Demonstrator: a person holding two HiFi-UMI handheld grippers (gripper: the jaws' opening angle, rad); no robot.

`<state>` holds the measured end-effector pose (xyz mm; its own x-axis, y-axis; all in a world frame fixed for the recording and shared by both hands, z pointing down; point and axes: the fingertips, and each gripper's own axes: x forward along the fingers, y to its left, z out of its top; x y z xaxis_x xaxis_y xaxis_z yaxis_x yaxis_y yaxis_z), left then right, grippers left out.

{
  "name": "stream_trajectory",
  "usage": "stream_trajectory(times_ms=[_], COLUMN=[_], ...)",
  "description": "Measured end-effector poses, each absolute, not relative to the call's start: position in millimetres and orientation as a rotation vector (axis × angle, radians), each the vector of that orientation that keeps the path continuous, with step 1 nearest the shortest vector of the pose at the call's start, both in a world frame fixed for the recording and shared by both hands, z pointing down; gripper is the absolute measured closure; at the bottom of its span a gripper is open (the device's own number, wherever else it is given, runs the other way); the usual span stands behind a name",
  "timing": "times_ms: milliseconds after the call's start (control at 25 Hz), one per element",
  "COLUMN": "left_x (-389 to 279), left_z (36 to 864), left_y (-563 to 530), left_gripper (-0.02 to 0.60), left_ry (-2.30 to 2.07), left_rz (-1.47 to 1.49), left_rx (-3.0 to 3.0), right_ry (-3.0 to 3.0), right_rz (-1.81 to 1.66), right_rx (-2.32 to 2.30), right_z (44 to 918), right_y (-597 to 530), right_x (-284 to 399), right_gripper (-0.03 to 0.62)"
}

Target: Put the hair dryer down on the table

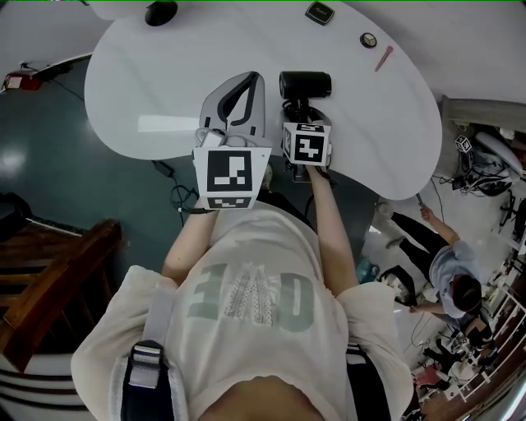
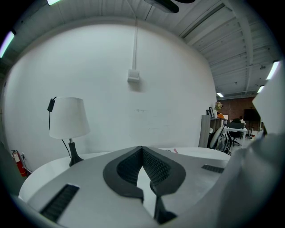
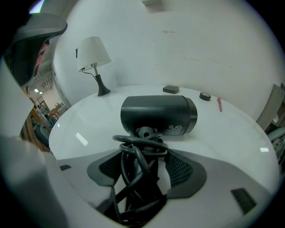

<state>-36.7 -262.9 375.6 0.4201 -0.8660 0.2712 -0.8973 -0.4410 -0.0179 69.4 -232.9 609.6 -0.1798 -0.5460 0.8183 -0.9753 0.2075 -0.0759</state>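
Note:
The black hair dryer [image 1: 305, 84] lies with its barrel crosswise at the near middle of the white table [image 1: 164, 74]. In the right gripper view the hair dryer [image 3: 159, 115] shows its barrel just ahead, low on the tabletop, though contact is hard to tell. Its handle, wound with black cord [image 3: 140, 160], runs back between the jaws. My right gripper [image 1: 297, 111] [image 3: 144, 156] is shut on that corded handle. My left gripper [image 1: 251, 78] [image 2: 142, 149] hovers just left of the dryer, its tips meeting, nothing held.
A lamp [image 1: 160, 12] [image 3: 92, 53] stands at the table's far left. A small black box [image 1: 320, 12], a round item [image 1: 369, 39] and a pink pen [image 1: 384, 57] lie at the far right. A person [image 1: 452, 271] stands right of the table; wooden stairs [image 1: 49, 279] are at left.

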Motion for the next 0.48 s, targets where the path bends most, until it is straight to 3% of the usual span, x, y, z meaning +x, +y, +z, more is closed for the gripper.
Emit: stream_trajectory(times_ms=[120,480], left_x=[-36.1,-37.5], left_z=[373.6,371.2], left_y=[-259.6,-252.1], left_gripper=[0.575,0.575], left_ry=[-1.585,-1.586], left_rz=[0.358,0.356], left_rx=[2.538,2.546], right_ry=[-1.818,-1.833], right_rz=[0.844,0.806], right_rx=[1.393,1.417], right_z=[609.8,596.8], right_y=[-232.4,-237.2], right_x=[67.6,67.3], right_gripper=[0.283,0.264])
